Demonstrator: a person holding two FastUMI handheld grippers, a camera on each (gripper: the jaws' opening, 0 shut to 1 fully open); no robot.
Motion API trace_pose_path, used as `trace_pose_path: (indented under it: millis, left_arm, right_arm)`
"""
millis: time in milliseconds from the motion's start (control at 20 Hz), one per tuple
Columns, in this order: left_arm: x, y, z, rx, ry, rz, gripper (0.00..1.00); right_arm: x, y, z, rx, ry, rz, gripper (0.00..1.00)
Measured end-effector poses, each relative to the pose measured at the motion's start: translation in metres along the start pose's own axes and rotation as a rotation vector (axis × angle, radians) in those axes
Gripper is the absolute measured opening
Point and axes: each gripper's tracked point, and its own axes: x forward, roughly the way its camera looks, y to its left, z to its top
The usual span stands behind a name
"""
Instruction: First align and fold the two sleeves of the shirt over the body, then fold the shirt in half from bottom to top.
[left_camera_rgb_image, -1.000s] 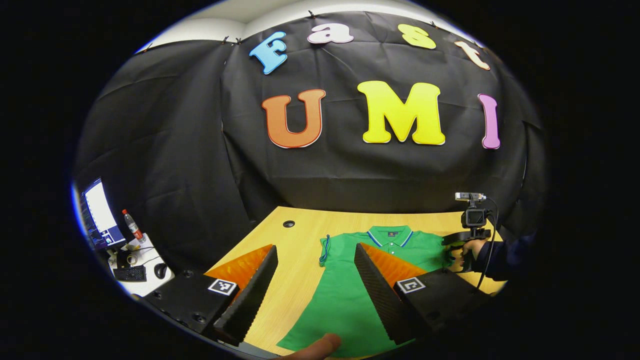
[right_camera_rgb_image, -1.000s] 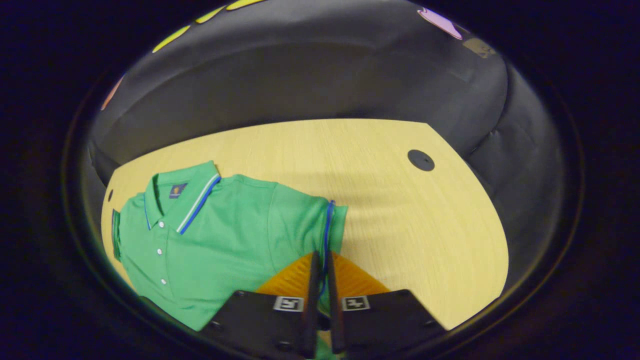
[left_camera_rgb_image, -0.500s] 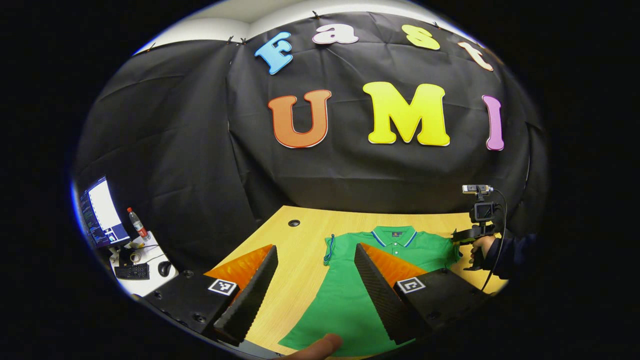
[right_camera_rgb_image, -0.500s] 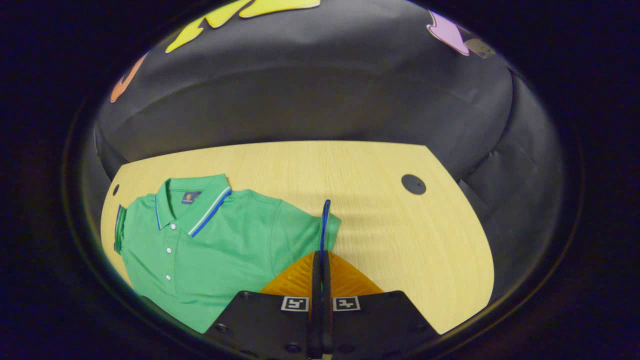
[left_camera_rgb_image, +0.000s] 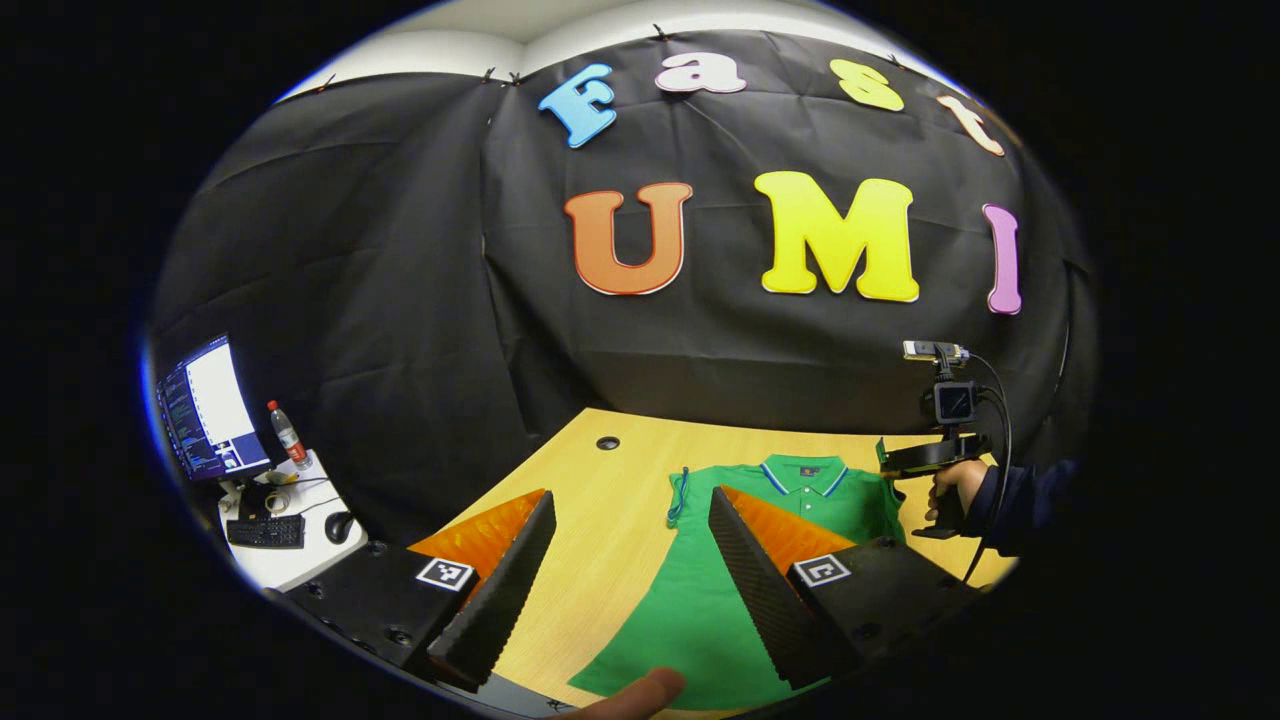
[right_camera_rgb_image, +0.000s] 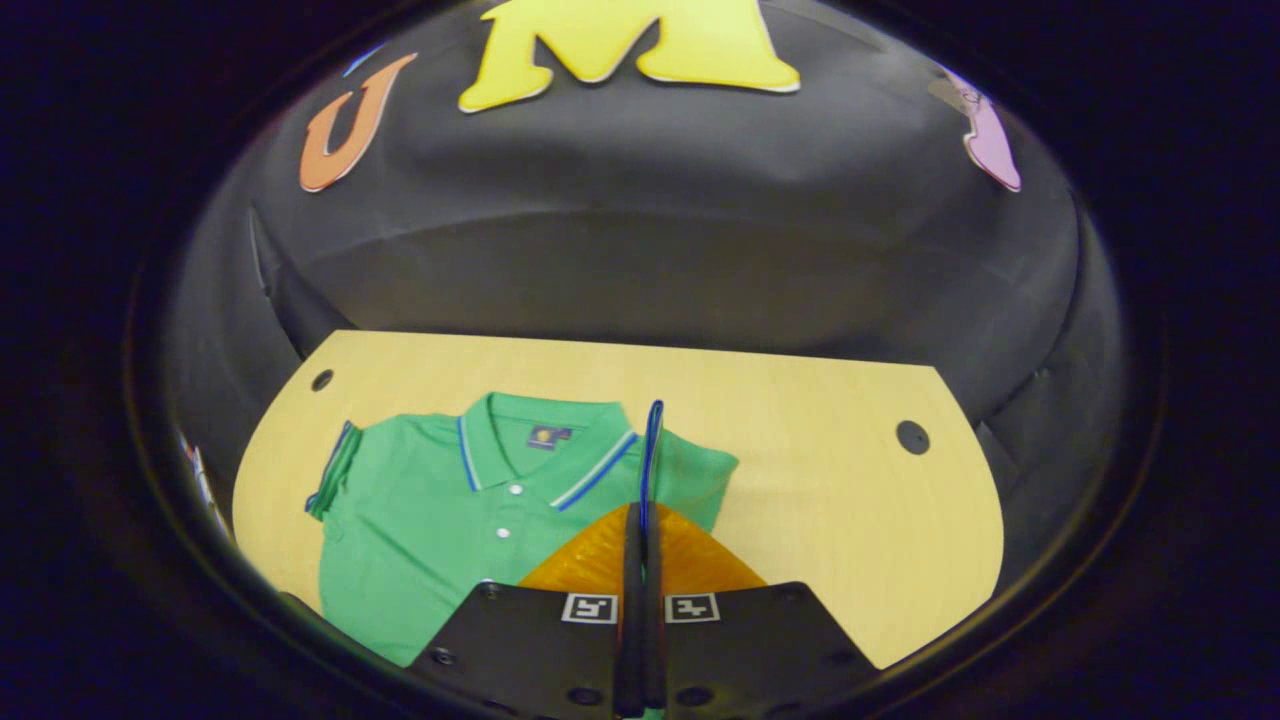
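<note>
One monitor (left_camera_rgb_image: 205, 410), bottle (left_camera_rgb_image: 287, 435), keyboard (left_camera_rgb_image: 265, 531) left of shirt (left_camera_rgb_image: 690, 600), table (left_camera_rgb_image: 590, 520).

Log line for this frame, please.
stage: first sleeve fold | right gripper: shut on blue-trimmed sleeve of green polo shirt | left gripper: open above wooden table
</note>
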Motion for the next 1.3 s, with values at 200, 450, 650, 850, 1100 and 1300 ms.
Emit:
trace_pose_path:
  millis: [200,450,650,850,1100,1300]
  left_arm:
    - [-0.006,0.028,-0.009,-0.009,0.014,0.047,1.00]
    - [-0.009,0.059,-0.017,-0.009,0.031,0.096,1.00]
    - [-0.008,0.072,-0.021,-0.023,0.031,0.099,1.00]
    - [0.001,0.071,-0.020,-0.024,0.026,0.069,1.00]
    - [0.038,0.052,-0.017,0.007,0.004,-0.010,1.00]
    - [0.086,0.027,-0.014,0.033,-0.010,-0.078,1.00]
  right_arm:
    - [0.007,0.051,-0.011,-0.042,0.021,0.056,0.02]
    - [0.023,0.089,-0.033,-0.081,0.064,0.082,0.02]
    - [0.025,0.102,-0.042,-0.073,0.087,0.099,0.07]
    - [0.010,0.102,-0.037,-0.067,0.065,0.119,0.37]
    - [-0.032,0.068,-0.039,-0.046,0.035,0.086,0.88]
    - [-0.079,0.027,-0.053,-0.057,0.004,0.039,0.93]
